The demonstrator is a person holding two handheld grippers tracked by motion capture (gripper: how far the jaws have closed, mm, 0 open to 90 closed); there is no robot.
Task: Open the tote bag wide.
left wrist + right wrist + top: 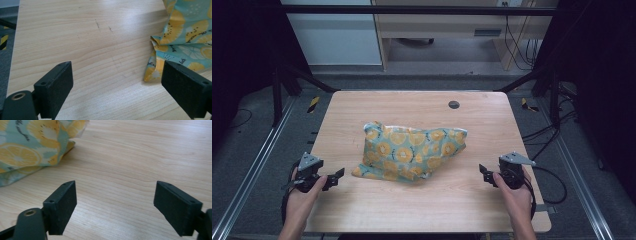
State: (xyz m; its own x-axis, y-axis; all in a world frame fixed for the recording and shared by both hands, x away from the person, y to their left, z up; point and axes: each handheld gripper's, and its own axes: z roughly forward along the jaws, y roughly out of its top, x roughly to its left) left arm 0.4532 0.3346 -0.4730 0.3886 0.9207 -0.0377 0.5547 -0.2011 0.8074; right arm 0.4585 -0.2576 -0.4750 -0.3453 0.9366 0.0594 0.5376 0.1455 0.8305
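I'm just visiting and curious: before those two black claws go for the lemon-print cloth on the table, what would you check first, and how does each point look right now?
1. Left gripper jaws open, nothing between them: ok.
2. Right gripper jaws open, nothing between them: ok.
3. Cloth wholly on the table, no part over an edge: ok.
4. Cloth lying flat: not ok, it is crumpled in a heap with folds.
5. A graspable edge near the left gripper: ok, a folded corner lies just beside its jaw in the left gripper view.
6. Which corners belong to which side of the cloth: cannot tell, the folds hide them.
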